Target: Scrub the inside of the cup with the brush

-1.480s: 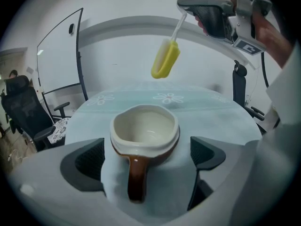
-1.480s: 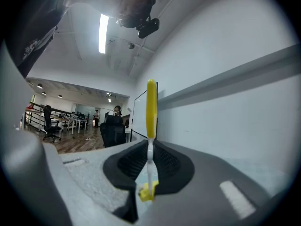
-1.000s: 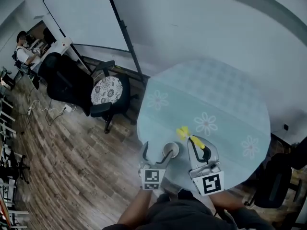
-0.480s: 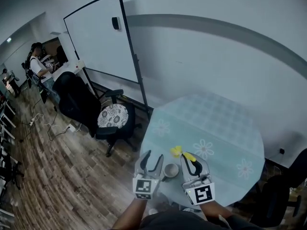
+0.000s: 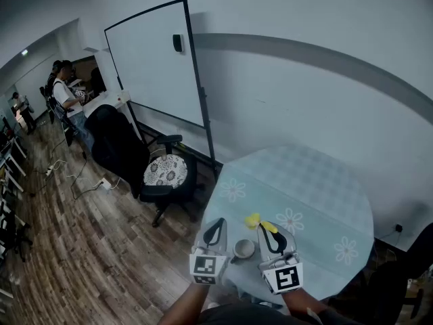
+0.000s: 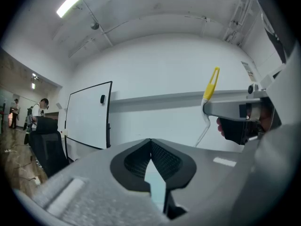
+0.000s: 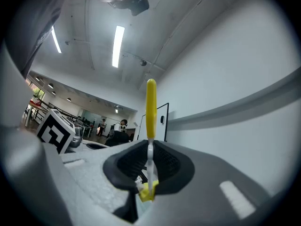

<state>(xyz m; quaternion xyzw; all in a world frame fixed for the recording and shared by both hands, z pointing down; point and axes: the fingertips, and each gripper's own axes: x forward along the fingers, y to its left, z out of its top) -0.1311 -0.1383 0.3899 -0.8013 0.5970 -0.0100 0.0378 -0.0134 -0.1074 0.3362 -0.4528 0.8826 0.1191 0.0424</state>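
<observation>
Clearly the left gripper [image 5: 215, 230] has just closed empty beside the cup [image 5: 243, 249]; better regrip it before the right gripper [image 5: 272, 241], clamping the yellow brush [image 5: 260, 222], scrubs.

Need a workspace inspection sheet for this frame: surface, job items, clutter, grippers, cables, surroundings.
Surface: round table with pale green floral cloth, mostly bare.
Job's things: small pale cup upright near the table's front edge; yellow-handled brush in the right gripper.
Clutter: nothing seen.
Grippers: left gripper jaws just closed, empty; right gripper shut on the brush.
Cables: loose cable on the wooden floor.
Surroundings: whiteboard on a stand, black office chair, people at far desks.
</observation>
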